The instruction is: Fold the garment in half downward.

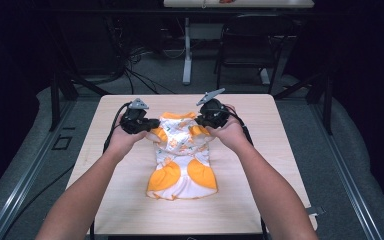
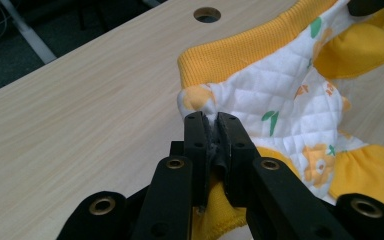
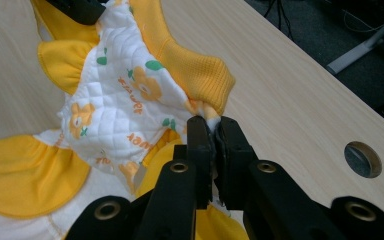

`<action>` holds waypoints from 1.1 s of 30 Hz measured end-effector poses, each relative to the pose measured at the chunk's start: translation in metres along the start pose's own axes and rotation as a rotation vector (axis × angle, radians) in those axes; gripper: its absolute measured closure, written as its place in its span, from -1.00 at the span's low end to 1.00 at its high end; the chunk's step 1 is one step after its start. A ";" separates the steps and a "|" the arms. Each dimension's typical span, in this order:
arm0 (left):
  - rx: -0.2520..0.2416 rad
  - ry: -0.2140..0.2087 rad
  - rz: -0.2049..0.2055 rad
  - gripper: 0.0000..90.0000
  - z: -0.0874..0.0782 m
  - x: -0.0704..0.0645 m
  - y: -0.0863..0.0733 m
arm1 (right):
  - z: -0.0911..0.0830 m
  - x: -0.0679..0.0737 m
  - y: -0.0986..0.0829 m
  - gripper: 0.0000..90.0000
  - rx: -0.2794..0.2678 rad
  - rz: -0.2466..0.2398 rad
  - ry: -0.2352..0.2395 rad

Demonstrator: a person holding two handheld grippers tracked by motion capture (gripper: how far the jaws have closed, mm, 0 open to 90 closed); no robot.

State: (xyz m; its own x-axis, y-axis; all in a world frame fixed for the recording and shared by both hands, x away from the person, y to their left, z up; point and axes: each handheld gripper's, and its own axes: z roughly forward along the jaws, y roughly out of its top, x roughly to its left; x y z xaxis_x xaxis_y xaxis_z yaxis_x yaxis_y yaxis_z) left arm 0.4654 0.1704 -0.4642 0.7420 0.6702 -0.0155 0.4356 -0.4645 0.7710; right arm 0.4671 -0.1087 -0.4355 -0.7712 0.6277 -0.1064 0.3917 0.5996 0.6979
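Note:
A small white quilted garment [image 1: 182, 160] with orange flowers, yellow ruffles and a yellow ribbed waistband lies on the wooden table [image 1: 130, 200]. My left gripper [image 1: 147, 125] is shut on the garment's upper left corner; in the left gripper view its jaws pinch the garment [image 2: 280, 95] just below the waistband, at the left gripper [image 2: 210, 120]. My right gripper [image 1: 205, 122] is shut on the upper right corner. In the right gripper view the right gripper [image 3: 211, 124] clamps the garment [image 3: 115, 110] beside the ribbed band. The top edge is lifted slightly between both grippers.
A round cable hole [image 2: 207, 14] pierces the table near its far edge, and another hole [image 3: 362, 159] shows in the right gripper view. Beyond the table stand a chair [image 1: 250, 45], a table leg [image 1: 187, 55] and floor cables [image 1: 130, 65].

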 end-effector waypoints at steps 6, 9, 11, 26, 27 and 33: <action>0.010 -0.033 0.014 0.87 0.002 -0.005 -0.013 | 0.002 0.007 -0.012 0.90 0.037 -0.033 0.020; 0.020 -0.040 0.021 0.87 0.003 -0.008 -0.017 | 0.003 0.010 -0.017 0.90 0.039 -0.040 0.023; 0.033 -0.034 0.018 0.87 0.005 -0.009 -0.020 | 0.005 0.012 -0.019 0.89 0.044 -0.054 0.024; 0.078 -0.035 0.054 0.87 0.012 -0.022 -0.037 | 0.017 0.019 -0.039 0.89 0.084 -0.054 0.059; 0.077 -0.033 0.053 0.87 0.013 -0.023 -0.038 | 0.017 0.019 -0.041 0.89 0.088 -0.059 0.061; 0.086 -0.050 0.062 0.87 0.012 -0.028 -0.046 | 0.016 0.026 -0.051 0.89 0.092 -0.067 0.080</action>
State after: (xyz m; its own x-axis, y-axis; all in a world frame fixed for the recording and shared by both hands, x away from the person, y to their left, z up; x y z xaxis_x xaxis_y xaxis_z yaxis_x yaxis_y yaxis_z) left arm 0.4308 0.1662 -0.5067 0.7924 0.6100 -0.0024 0.4286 -0.5538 0.7139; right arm 0.4349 -0.1146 -0.4849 -0.8331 0.5455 -0.0909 0.3798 0.6838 0.6231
